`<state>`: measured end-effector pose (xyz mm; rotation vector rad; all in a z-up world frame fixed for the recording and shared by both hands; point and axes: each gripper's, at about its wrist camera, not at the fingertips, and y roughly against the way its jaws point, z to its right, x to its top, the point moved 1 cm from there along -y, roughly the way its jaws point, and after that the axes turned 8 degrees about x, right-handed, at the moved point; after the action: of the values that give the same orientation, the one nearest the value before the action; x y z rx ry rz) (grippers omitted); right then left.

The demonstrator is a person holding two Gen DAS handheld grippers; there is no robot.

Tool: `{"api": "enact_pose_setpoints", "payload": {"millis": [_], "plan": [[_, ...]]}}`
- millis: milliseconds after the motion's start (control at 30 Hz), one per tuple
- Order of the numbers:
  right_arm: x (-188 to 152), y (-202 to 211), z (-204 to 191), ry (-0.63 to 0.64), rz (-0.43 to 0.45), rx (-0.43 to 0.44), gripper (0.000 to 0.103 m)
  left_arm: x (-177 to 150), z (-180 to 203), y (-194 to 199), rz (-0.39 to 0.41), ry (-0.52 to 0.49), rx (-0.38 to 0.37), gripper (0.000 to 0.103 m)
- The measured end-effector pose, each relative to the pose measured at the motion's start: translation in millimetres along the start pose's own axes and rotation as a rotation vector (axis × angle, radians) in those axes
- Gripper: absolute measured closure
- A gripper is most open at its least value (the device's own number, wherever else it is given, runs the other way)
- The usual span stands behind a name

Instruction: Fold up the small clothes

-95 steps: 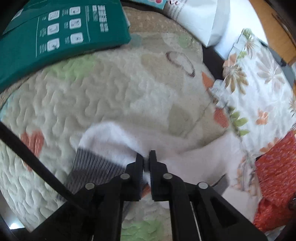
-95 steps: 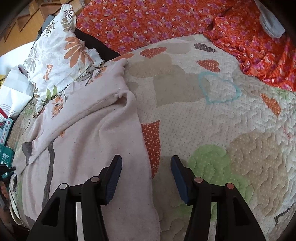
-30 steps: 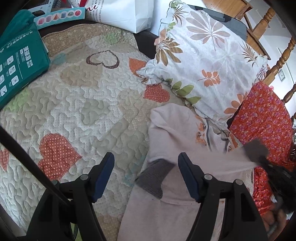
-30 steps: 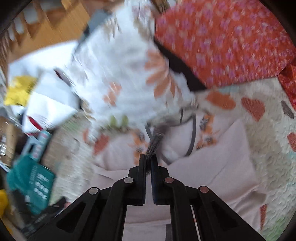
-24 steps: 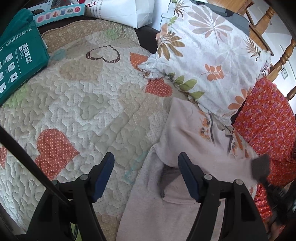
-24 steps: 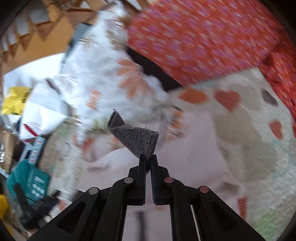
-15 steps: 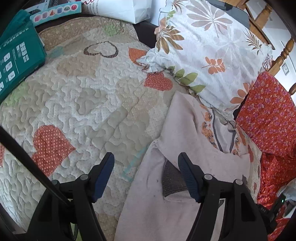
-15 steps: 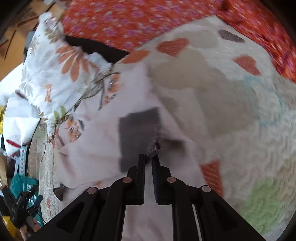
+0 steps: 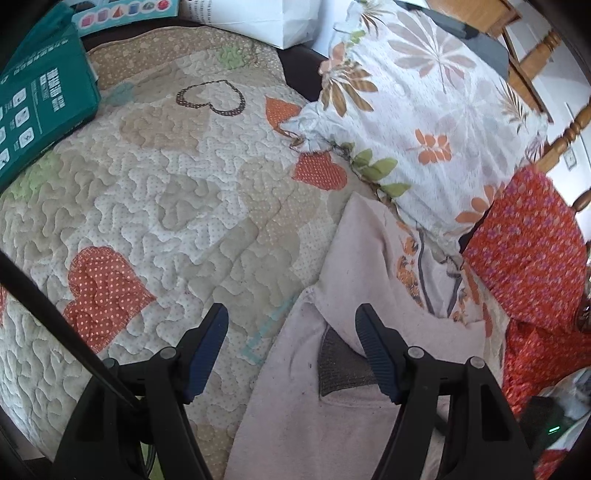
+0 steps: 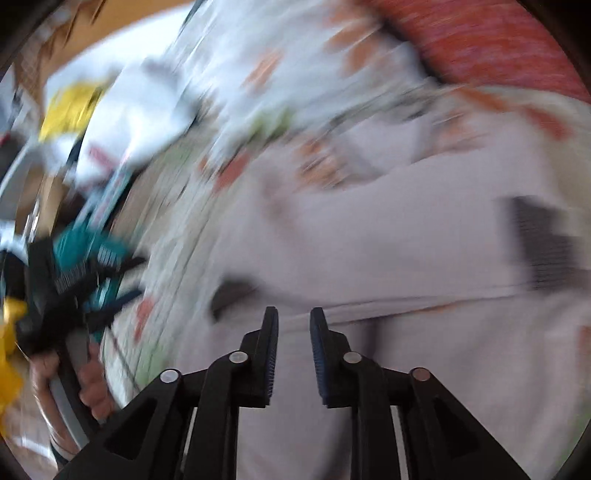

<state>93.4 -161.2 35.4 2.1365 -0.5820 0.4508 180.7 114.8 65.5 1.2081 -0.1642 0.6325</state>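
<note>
A pale pink garment (image 9: 343, 413) with grey ribbed cuffs lies on the quilted bed. One sleeve is folded across its body, and its grey cuff (image 9: 341, 365) rests on the pink cloth. My left gripper (image 9: 291, 332) is open and empty, just above the garment's left edge. The right wrist view is motion-blurred. My right gripper (image 10: 293, 325) is partly open and empty above the same garment (image 10: 369, 258). The folded cuff (image 10: 543, 247) shows at the right, and a second grey cuff (image 10: 229, 295) at the left.
A floral pillow (image 9: 424, 122) lies beyond the garment. Orange flowered cloth (image 9: 532, 258) lies at the right. A green box (image 9: 40, 110) and a white bag (image 9: 258, 18) sit at the quilt's far left. The quilt (image 9: 166, 206) spreads left of the garment.
My right gripper carried the sleeve cuff across the garment, let it go and opened. It now swings left over the garment. The left gripper has stayed open and nearly still.
</note>
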Motion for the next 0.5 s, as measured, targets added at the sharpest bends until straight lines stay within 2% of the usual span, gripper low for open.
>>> {"api": "enact_pose_setpoints", "payload": {"millis": [33, 100, 233, 333, 500], "plan": [[-1, -25, -13, 0.042, -0.048, -0.006, 0.095, 3, -4, 3, 0.005, 0.015, -0.005, 0.033], [-2, -50, -23, 0.085, -0.073, -0.053, 0.096, 7, -9, 7, 0.014, 0.034, -0.011, 0.032], [18, -96, -35, 0.109, -0.042, -0.134, 0.096, 15, -19, 14, 0.032, 0.073, -0.025, 0.029], [22, -120, -49, 0.136, -0.05, -0.114, 0.093, 17, -22, 14, 0.024, 0.087, -0.042, 0.029], [15, -143, -87, 0.323, -0.088, -0.115, 0.093, 19, -26, 15, 0.025, 0.104, -0.049, 0.029]]}}
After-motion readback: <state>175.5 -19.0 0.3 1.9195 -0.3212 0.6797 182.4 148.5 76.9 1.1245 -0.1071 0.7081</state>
